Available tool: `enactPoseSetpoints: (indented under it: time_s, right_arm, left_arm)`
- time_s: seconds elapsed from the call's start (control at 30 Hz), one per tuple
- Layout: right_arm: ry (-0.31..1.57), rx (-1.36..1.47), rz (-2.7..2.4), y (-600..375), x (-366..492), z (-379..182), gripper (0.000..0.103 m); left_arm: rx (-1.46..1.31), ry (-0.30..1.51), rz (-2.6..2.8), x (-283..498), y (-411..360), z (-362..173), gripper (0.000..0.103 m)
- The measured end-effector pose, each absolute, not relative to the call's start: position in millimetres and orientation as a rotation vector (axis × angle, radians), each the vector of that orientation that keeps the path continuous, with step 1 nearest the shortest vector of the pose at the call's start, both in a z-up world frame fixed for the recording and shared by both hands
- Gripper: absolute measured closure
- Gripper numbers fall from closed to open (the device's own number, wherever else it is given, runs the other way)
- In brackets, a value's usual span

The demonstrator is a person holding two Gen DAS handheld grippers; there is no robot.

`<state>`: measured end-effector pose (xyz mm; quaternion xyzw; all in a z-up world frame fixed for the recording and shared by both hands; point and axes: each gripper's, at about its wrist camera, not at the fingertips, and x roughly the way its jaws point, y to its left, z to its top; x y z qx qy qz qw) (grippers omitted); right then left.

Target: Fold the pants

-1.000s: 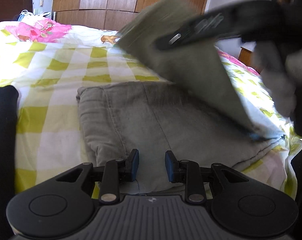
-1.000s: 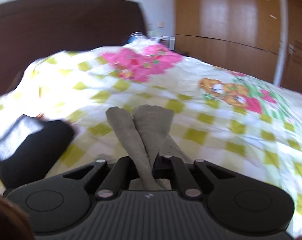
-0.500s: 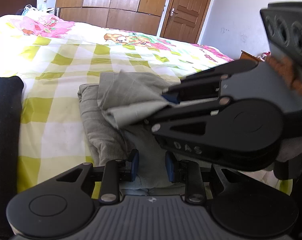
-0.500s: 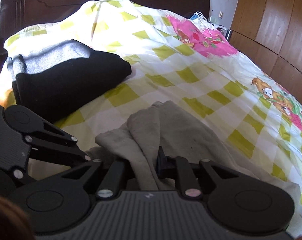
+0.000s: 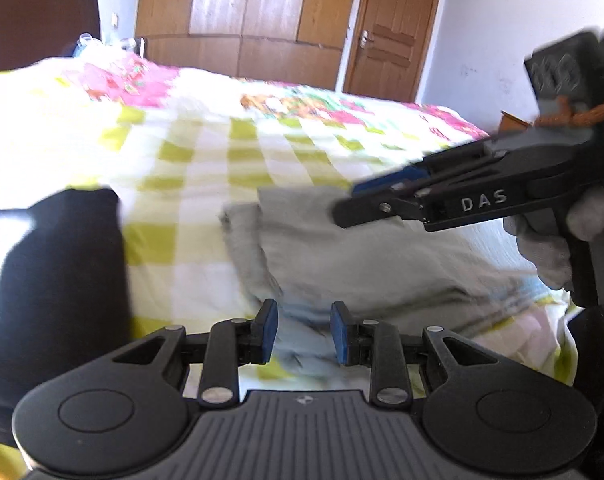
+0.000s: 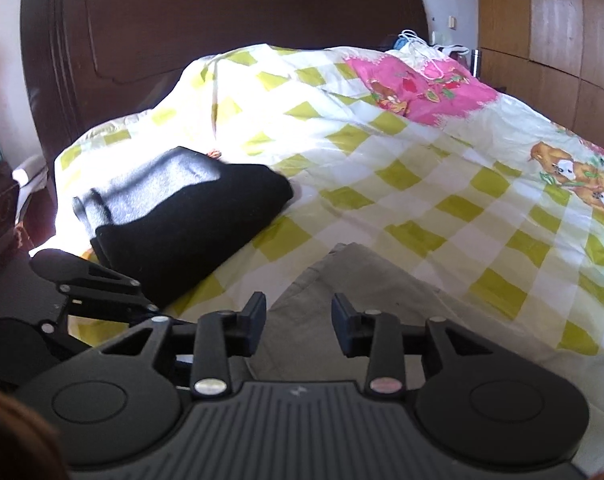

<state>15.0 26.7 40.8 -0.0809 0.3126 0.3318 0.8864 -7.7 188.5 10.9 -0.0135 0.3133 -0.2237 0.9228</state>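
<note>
On checked bedspread, right gripper has released folded pants; both grippers' fingers parted, empty.

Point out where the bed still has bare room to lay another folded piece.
Bare quilt stretches beyond the grey pants, toward the pink patch and the bear print. A narrower strip runs between the pants and the black garment. The near edge is crowded: pants, black garment, and both open grippers, left and right.

Folded black garment on a yellow-checked bedspread — pink floral patch near the head. Dark wooden headboard behind. Across the room — wooden wardrobe, panelled door.
</note>
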Motion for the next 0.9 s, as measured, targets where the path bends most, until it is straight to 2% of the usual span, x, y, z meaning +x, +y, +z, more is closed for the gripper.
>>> enactPoseSetpoints:
  time_s: [0.23, 0.43, 0.57, 0.7, 0.9]
  right_arm:
    - [0.772, -0.149, 0.557, 5, 80, 12, 0.069]
    - [0.817, -0.155, 0.515, 5, 116, -20, 0.069]
    - [0.807, -0.104, 0.517, -3, 115, -23, 0.07]
    - [0.762, -0.029, 0.464, -25, 97, -1, 0.07]
    - [0.756, 0.05, 0.294, -121, 43, 25, 0.068]
  left_arm:
    - [-0.031, 0.575, -0.495, 29, 161, 11, 0.06]
    - [0.009, 0.735, -0.525, 57, 131, -25, 0.06]
    - [0.051, 0.743, -0.513, 48, 127, -20, 0.059]
    - [0.07, 0.728, -0.483, 45, 119, -7, 0.059]
    - [0.14, 0.758, -0.528, 44, 88, -5, 0.058]
